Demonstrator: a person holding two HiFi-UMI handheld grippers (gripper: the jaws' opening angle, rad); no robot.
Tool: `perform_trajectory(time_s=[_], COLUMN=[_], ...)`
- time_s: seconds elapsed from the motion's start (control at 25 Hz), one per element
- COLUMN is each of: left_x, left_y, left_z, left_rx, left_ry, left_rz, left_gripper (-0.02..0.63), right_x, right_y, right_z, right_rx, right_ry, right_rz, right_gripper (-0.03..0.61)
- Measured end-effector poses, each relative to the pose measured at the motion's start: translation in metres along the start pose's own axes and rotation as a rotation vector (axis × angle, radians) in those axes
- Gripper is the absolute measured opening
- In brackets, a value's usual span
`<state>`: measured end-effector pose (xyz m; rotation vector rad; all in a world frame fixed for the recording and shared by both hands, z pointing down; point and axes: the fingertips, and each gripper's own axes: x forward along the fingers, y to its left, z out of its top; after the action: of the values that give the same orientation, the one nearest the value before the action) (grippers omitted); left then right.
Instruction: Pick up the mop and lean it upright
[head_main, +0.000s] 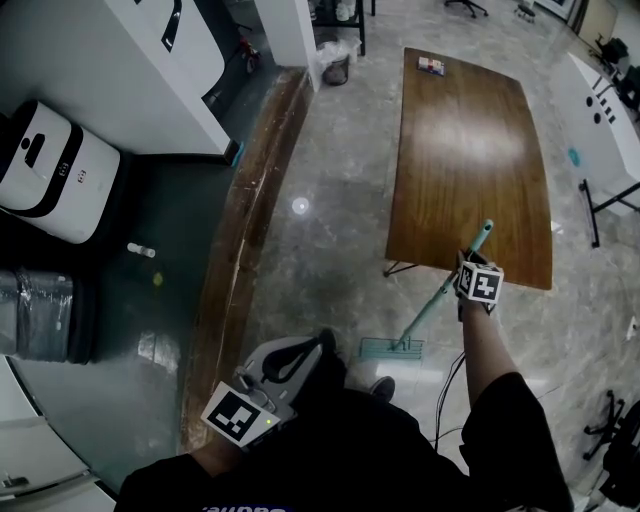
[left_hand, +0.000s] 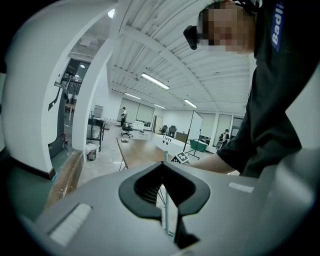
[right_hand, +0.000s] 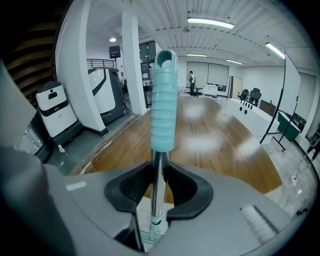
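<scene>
Left gripper (left_hand: 163, 166) sat lowest and closest to the body, jaws together, nothing in them. It pointed roughly toward the mop but was well clear of it.

Right gripper (right_hand: 159, 167) had the mop (right_hand: 163, 110). Jaws were partly closed, with the pads pressed on the bare metal shaft just under the teal grip sleeve. The grip looked centred, with the shaft running straight through the gap.

Mop state: the mop head (head_main: 392, 348) was flat on the floor (head_main: 320, 200), just off the near edge of the wooden table (head_main: 470, 130). The shaft tilted up and away from the head, and the teal end stuck out past the gripper over the table's near edge. It wasn't leaning on anything, and only the right gripper held it up.

Step, as judged: the pickup was done and the standing-up was part way through, with the handle raised but not vertical.

Next move probably called for swinging the top end over the head until the shaft was near upright, keeping the head planted as the pivot, then resting the shaft on a support. The table edge was the nearest candidate.

Release should wait until the shaft bears on the support. The glossy floor looked slippery, so the head could slide out.
</scene>
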<state>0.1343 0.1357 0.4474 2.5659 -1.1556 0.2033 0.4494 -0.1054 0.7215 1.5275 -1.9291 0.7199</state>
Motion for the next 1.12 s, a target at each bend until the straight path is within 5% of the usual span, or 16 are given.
perform_trajectory(time_s=[0.68,1.12], left_x=[0.008,0.017], left_y=[-0.041,-0.076], left_z=[0.009,0.021], left_rx=[0.056,0.075], left_ry=[-0.032,-0.068], left_rz=[-0.112,-0.158], left_gripper=[0.02,0.02], right_x=[-0.08,-0.163], right_y=[0.034,0.081], right_z=[-0.037,-0.073], right_rx=[0.026,-0.064], right_ry=[-0.067,-0.088], right_rz=[0.052,0.148], right_gripper=[0.107,0.107])
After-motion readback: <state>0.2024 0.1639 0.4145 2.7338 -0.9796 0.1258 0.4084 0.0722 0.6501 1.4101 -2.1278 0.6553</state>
